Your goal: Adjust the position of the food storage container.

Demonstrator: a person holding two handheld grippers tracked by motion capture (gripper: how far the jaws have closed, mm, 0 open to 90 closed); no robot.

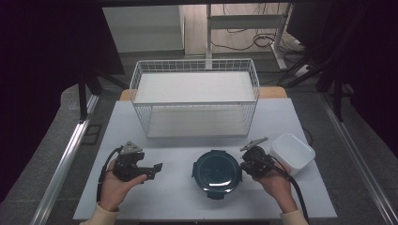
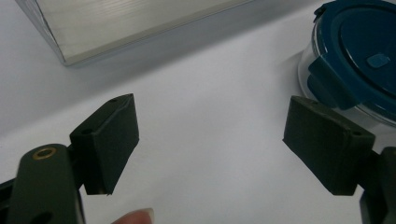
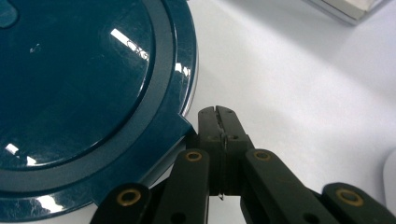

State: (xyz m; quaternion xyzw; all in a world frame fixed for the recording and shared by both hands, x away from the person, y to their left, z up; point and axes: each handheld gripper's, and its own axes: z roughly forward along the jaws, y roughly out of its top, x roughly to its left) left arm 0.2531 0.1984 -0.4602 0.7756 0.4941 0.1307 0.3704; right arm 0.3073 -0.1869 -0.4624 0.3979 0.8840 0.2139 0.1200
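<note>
While the round glass container [image 1: 217, 173] with its glossy teal clip lid sits on the tabletop [image 1: 178, 197] between my spread left tongs [image 1: 158, 168] and pressed-together right tongs [image 3: 218, 112], I judge it heavy, rigid, breakable and slick, best gripped at a lid tab.

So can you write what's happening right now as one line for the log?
left hand-held gripper: open, empty | right hand-held gripper: shut, empty, beside round container's blue lid | white tub: right | wire basket: behind

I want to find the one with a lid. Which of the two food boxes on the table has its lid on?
The round container in the middle: a dark blue clip-on lid covers it. The white square tub at the right stands open, with no lid.
</note>
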